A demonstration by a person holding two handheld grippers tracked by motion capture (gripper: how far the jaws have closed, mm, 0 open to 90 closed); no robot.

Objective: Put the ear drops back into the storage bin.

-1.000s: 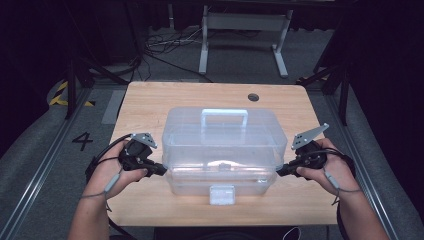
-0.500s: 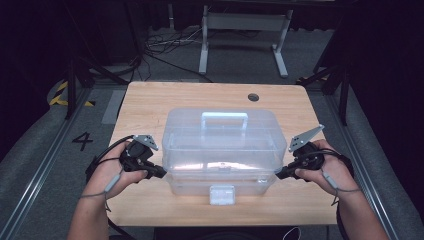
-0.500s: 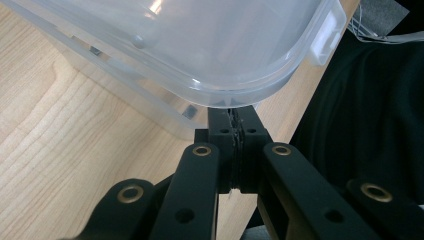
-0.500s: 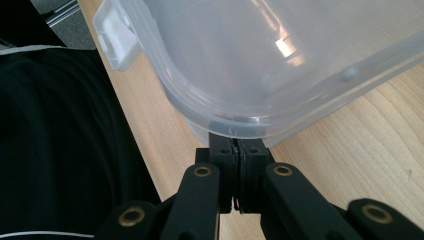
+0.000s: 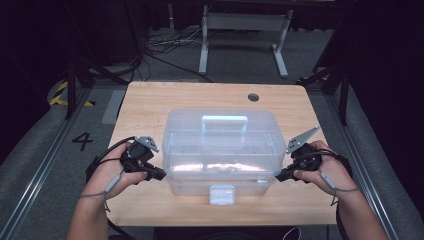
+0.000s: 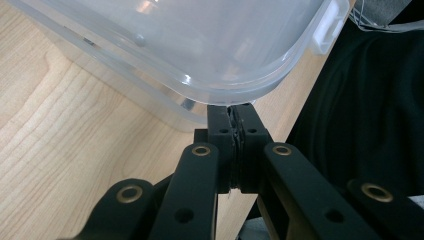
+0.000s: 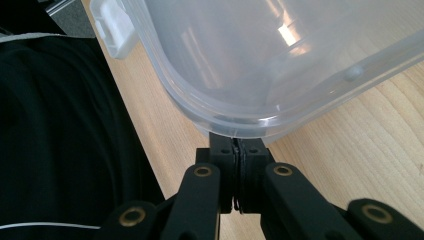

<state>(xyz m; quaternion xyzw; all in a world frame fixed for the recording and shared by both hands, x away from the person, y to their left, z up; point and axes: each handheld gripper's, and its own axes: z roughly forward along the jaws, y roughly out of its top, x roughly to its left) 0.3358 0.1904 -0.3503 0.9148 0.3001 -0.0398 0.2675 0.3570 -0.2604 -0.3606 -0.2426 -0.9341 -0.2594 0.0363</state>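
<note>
A clear plastic storage box (image 5: 220, 150) sits upright on the wooden bench (image 5: 150, 100), lid closed. Its flat carry handle (image 5: 224, 121) lies down on top, and a white latch (image 5: 222, 194) faces the near edge, roughly midway between the side edges.

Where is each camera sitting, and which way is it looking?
High view: above the person's side, looking forward and down at the light wooden table and the clear plastic box with a lid handle; both hands and forearms show, with the left gripper and right gripper.
Left gripper view: rides on the left gripper, looking along its shut black jaws at the box's rim.
Right gripper view: rides on the right gripper, shut jaws at the opposite rim.
Shared: both gripper views show the box, the table and dark clothing.
</note>
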